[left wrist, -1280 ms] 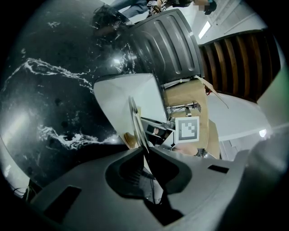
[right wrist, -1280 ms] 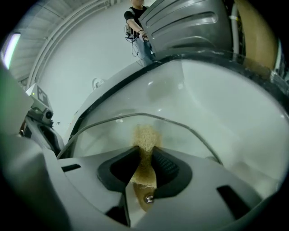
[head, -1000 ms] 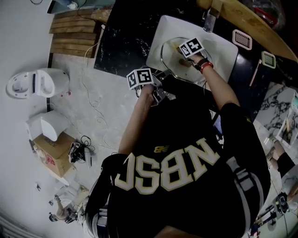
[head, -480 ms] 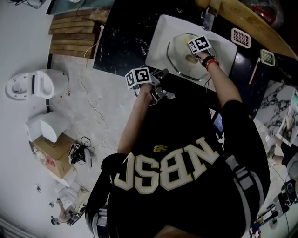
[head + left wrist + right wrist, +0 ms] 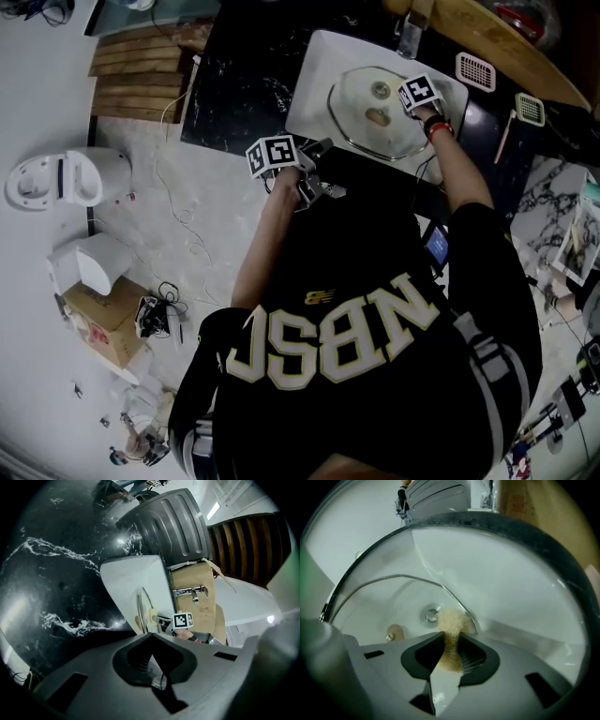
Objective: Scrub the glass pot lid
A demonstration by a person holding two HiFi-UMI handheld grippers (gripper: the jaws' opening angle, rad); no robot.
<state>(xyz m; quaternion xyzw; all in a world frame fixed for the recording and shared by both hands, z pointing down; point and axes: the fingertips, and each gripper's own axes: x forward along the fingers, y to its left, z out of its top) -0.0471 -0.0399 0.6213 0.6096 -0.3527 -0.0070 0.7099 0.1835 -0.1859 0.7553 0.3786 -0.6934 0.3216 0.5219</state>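
The glass pot lid (image 5: 370, 105) lies in the white sink (image 5: 314, 84), a tan knob showing through the glass. My right gripper (image 5: 412, 97) points steeply down at the lid's right side, under its marker cube. In the right gripper view the jaws (image 5: 450, 658) are shut on a tan sponge (image 5: 451, 630) that presses on the lid (image 5: 393, 597) near its metal rim. My left gripper (image 5: 317, 164) hangs left of the sink, apart from the lid. In its own view the jaws (image 5: 154, 667) are shut with nothing clearly between them, and the lid (image 5: 140, 609) shows edge-on.
A black marble counter (image 5: 244, 66) surrounds the sink, with a faucet (image 5: 410, 36) behind it and a wooden board (image 5: 497, 37) beyond. A dark ribbed rack (image 5: 164, 522) stands past the sink. A white appliance (image 5: 56, 178) and a cardboard box (image 5: 103, 319) sit on the floor at left.
My right gripper has slid with the sponge from the lid's middle towards its right rim. The left gripper has stayed where it was.
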